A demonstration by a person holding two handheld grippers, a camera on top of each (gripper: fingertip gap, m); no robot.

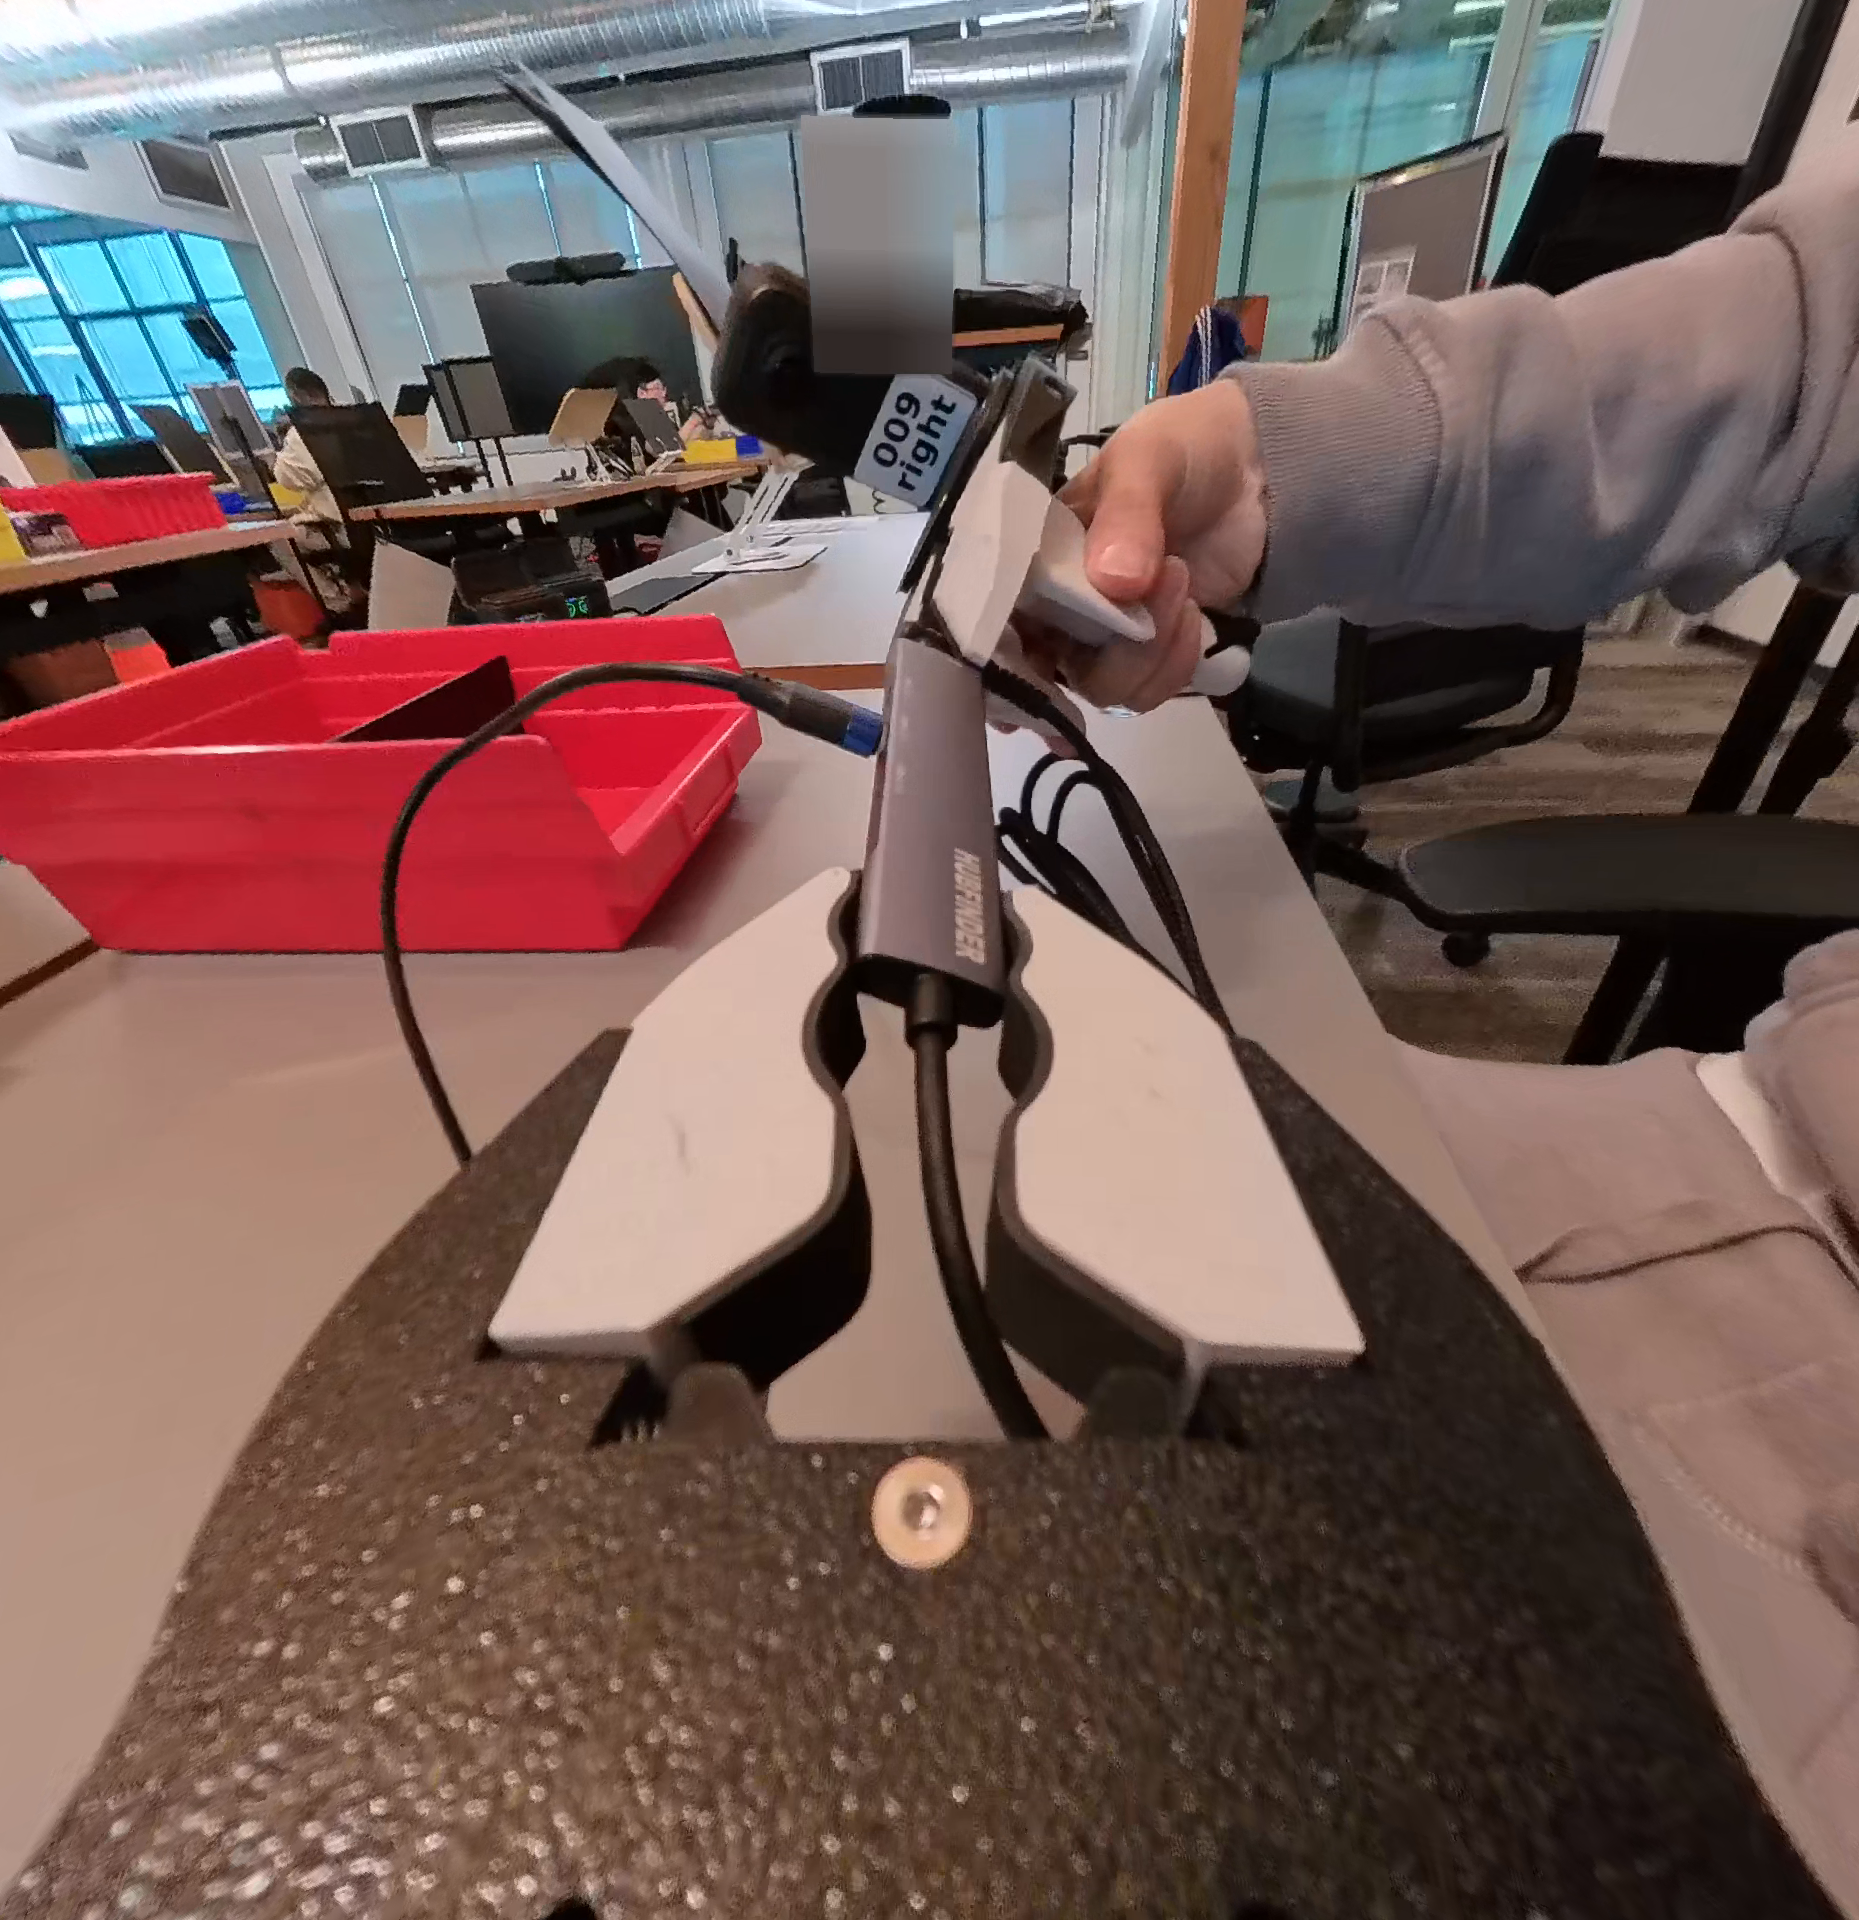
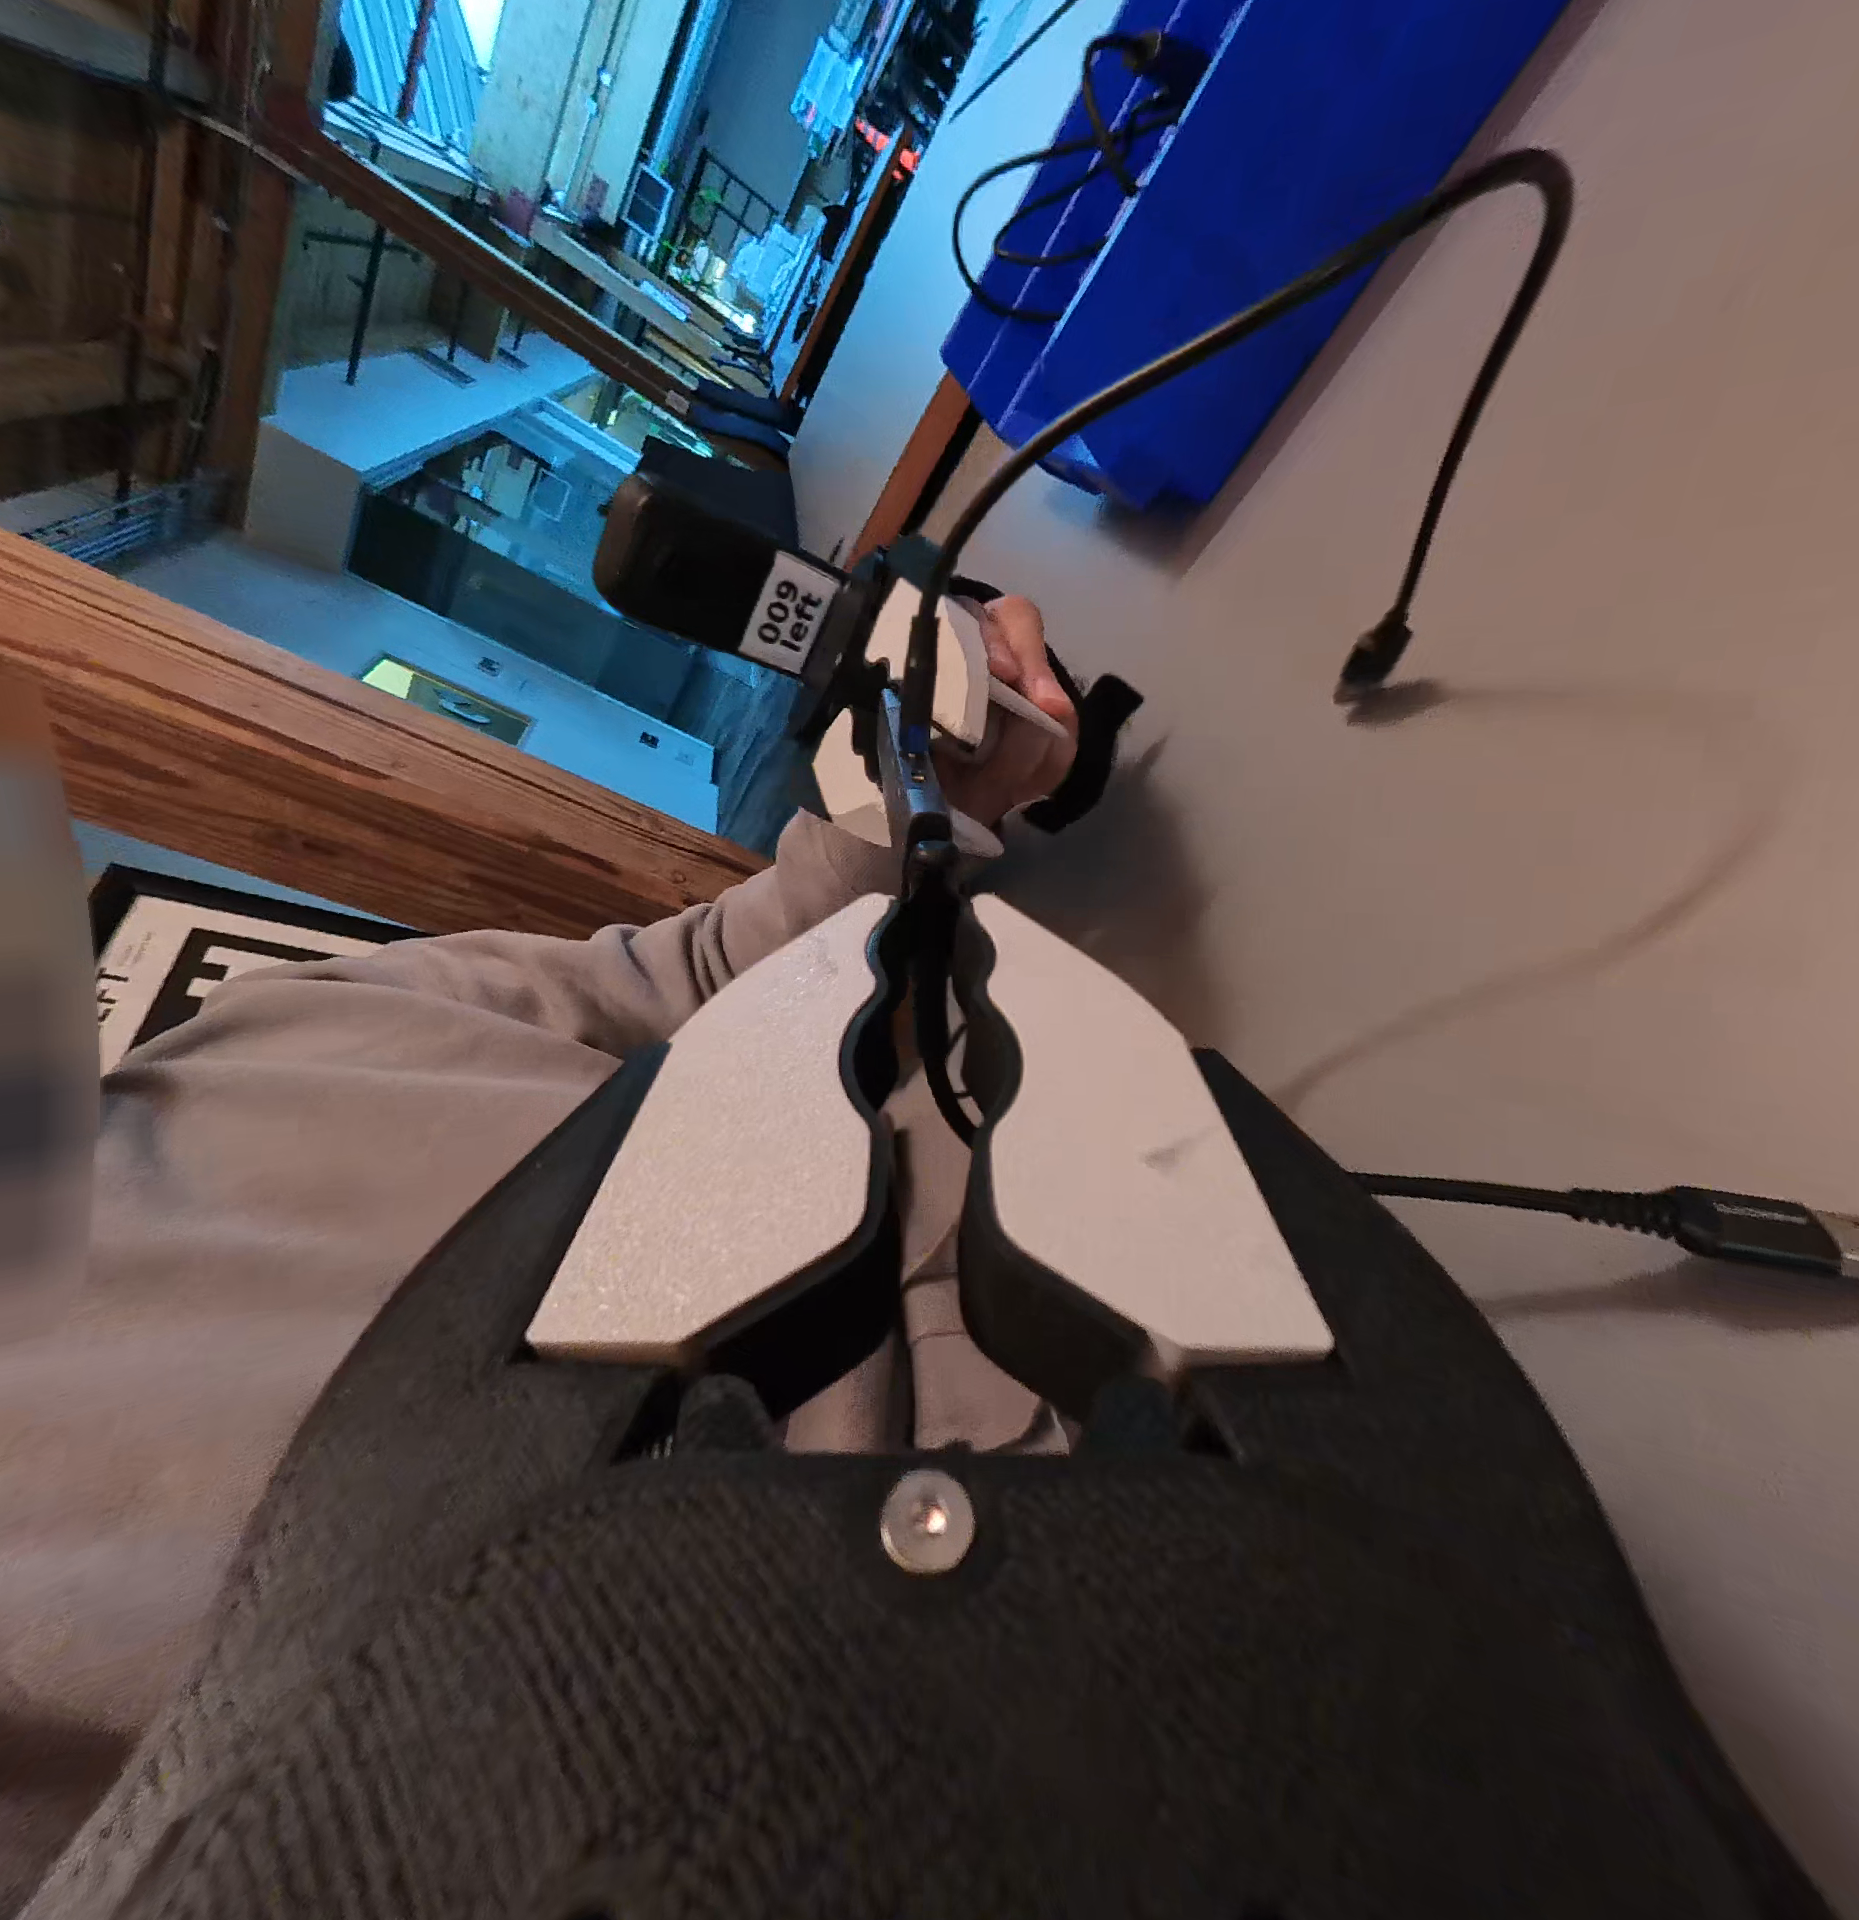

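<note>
My left gripper (image 1: 930, 925) is shut on the near end of a slim grey USB hub (image 1: 920, 810), held above the grey table (image 1: 177, 1195). The hub's own black cable (image 1: 951, 1195) runs back between my fingers. A black cable with a blue-ringed plug (image 1: 837, 722) is plugged into the hub's side. My right gripper (image 2: 925, 909) is shut on a black cable plug (image 2: 930, 862) at the hub's (image 2: 909, 784) other end. The side cable arches up, and its free end (image 2: 1377, 655) hangs by the table. Each gripper shows in the other's view: the right (image 1: 956, 634), the left (image 2: 904, 748).
A red divided bin (image 1: 333, 800) stands on the table to the left. A blue bin (image 2: 1164, 260) holding a black cable lies farther off. A braided cable with a metal USB plug (image 2: 1777, 1242) lies on the table. Black office chairs (image 1: 1424, 707) stand at the right. The grippers' ends are close to 7 cm from one another.
</note>
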